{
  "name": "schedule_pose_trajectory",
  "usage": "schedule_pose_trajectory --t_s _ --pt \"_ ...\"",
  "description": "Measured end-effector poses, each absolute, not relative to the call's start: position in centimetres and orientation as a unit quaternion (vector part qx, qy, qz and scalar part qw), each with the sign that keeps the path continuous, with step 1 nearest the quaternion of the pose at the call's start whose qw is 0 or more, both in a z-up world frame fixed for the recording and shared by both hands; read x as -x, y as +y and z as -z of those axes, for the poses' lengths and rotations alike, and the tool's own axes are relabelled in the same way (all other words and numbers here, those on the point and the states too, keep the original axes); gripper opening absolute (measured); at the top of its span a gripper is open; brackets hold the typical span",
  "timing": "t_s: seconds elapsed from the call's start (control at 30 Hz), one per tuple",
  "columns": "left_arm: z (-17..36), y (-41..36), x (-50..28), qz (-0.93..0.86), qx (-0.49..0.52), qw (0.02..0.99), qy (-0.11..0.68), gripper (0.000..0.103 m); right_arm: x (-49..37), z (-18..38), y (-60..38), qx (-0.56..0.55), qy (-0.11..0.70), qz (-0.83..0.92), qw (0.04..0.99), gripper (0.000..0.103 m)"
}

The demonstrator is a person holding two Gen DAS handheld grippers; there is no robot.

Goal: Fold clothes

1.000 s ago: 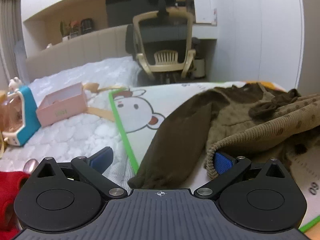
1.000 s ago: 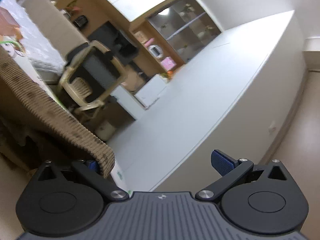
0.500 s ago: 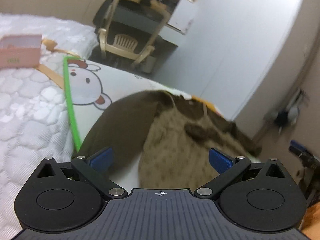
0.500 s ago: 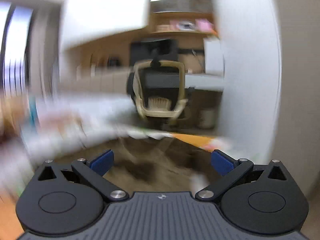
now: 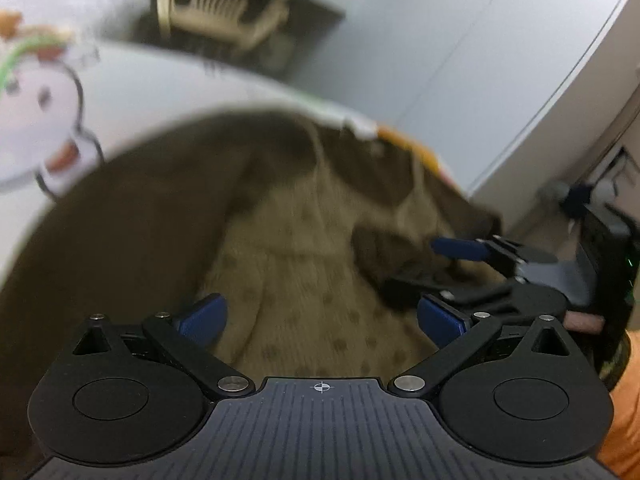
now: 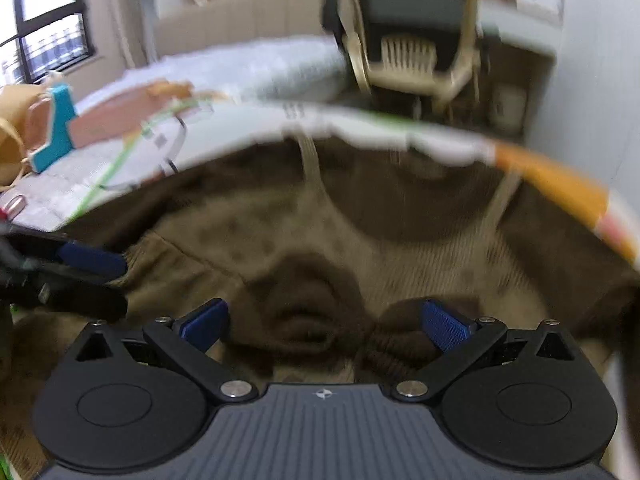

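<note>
- Left gripper, fingers spread apart and empty, above a brown dotted garment.
- Right gripper, likewise spread and empty, over the garment's dark bow.
- Garment lies on a cartoon-printed mat.

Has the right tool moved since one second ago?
Yes. The right tool swung down from facing the wall; the chair now sits high and the brown garment fills its view.

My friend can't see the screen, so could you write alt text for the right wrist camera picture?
An open hand-held gripper with blue pads hovers low over a brown and tan spotted garment spread on a white cartoon-print mat. The other hand-held gripper reaches in at left; a beige chair stands behind, blurred.
</note>
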State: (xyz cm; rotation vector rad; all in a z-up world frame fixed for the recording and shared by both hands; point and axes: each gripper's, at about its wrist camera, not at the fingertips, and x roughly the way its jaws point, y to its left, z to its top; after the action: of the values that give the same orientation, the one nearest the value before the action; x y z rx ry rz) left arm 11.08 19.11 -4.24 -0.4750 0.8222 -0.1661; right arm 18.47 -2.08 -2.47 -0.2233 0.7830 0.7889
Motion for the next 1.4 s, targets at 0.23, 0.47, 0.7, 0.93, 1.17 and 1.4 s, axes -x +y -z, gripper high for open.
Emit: schedule_pose_trajectory --t_s 0.23,0.47,0.7,0.93,1.17,1.4 --pt "5.1 20.0 -10.6 0.086 0.26 0.885 0.377 0.103 -18.1 2.7 -3.8 0.038 0.364 -0.377 0.851 0.103" --pt "1.5 22.9 -4.4 0.0 0.165 0.933 0.319 0.102 -17.4 2.4 -4.4 0.035 0.336 -0.392 0.856 0.103" --pt "1.8 27.6 2.5 -0.173 0.179 0.905 0.344 0.057 -17.0 2.2 -4.4 0.031 0.313 -0.392 0.864 0.103" --pt "2.5 25.8 0.9 -0.139 0.1 0.938 0.302 0.092 -15.7 1.8 -3.6 0.07 0.279 -0.394 0.873 0.103" --pt "2.1 24.3 -4.9 -0.086 -0.031 0.949 0.301 0.003 -13.1 -1.1 -3.9 0.174 0.164 -0.371 0.897 0.103" --pt "-2.3 27.9 -3.6 -0.046 0.09 0.954 0.284 0.035 -12.0 -1.9 -3.3 0.174 0.174 -0.401 0.883 0.103"
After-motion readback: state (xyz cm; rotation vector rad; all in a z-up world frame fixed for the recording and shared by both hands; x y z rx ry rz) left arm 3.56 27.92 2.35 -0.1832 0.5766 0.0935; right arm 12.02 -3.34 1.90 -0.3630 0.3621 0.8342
